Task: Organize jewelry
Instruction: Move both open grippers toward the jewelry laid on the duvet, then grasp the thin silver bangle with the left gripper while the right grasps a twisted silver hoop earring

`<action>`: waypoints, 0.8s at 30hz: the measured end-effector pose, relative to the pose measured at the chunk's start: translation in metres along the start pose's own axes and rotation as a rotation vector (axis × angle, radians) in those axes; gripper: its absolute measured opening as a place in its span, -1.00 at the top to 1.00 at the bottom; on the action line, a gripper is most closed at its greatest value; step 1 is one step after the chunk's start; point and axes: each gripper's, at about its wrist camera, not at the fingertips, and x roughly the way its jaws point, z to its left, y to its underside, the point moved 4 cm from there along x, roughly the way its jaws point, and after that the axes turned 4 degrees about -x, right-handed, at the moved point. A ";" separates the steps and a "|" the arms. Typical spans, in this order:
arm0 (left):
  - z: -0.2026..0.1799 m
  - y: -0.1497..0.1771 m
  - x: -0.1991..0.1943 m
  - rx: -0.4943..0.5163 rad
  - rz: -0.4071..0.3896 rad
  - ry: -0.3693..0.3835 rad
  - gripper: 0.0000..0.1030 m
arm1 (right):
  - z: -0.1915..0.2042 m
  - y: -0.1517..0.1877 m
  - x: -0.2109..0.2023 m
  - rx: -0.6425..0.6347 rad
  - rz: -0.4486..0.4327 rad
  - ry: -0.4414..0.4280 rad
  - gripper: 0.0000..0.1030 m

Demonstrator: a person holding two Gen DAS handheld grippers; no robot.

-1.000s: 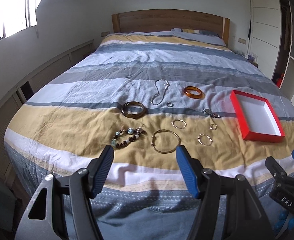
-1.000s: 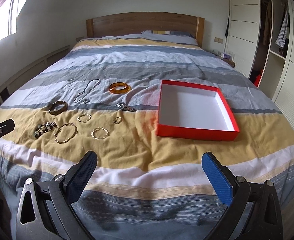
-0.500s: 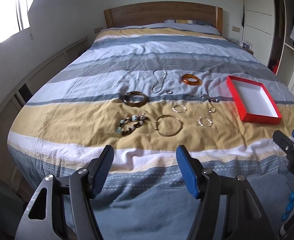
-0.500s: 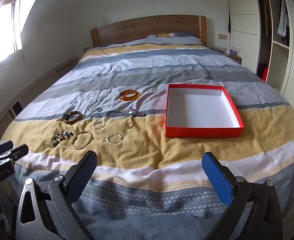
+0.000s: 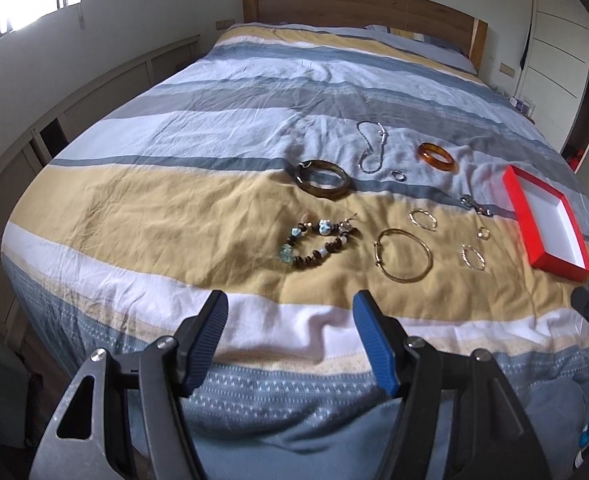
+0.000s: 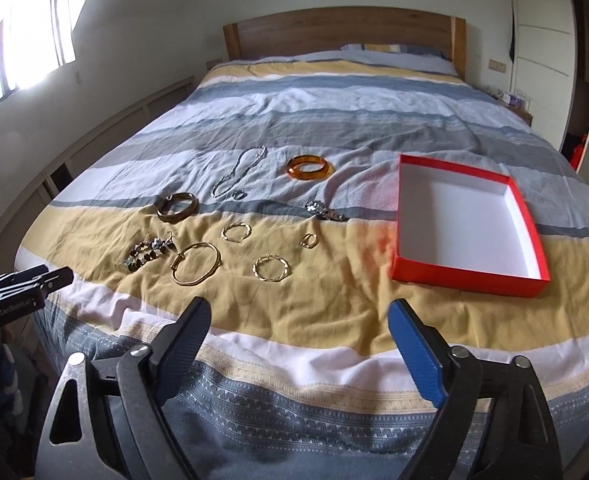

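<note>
Striped bedding [image 6: 334, 128] is carrying scattered jewelry — gold bangle [image 6: 195, 263] nearest — beside an empty red box [image 6: 470, 276]. Both grippers, left gripper [image 5: 290, 336] spread, right gripper [image 6: 298, 344] just narrowing on nothing, are hovering short; picking a first piece likely comes next.

Colours and patterns on the bed

The duvet [image 6: 334, 304] was banded in mustard yellow, white, pale blue and grey, with a small triangle print along the blue strip at 6 o'clock. The box [image 6: 466, 276] was seen red outside and white inside. An amber bangle [image 6: 309, 167], a dark brown bangle [image 6: 177, 207], a gold bangle [image 6: 195, 268], twisted gold hoops [image 6: 271, 268] and a silver chain [image 6: 238, 174] were noted. Brown and turquoise beads [image 5: 318, 242] were strung together. Blue pads [image 6: 414, 354] were fitted on black gripper arms.
</note>
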 end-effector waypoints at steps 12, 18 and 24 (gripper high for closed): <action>0.002 -0.001 0.046 0.007 0.063 0.044 -0.20 | 0.002 0.001 0.055 0.022 0.113 -0.074 -0.39; -0.017 0.001 0.058 0.009 0.113 0.124 0.21 | 0.002 -0.004 0.070 0.028 0.126 -0.098 -0.14; -0.041 0.003 0.072 0.004 0.172 0.214 0.48 | 0.000 -0.007 0.084 0.047 0.143 -0.138 0.16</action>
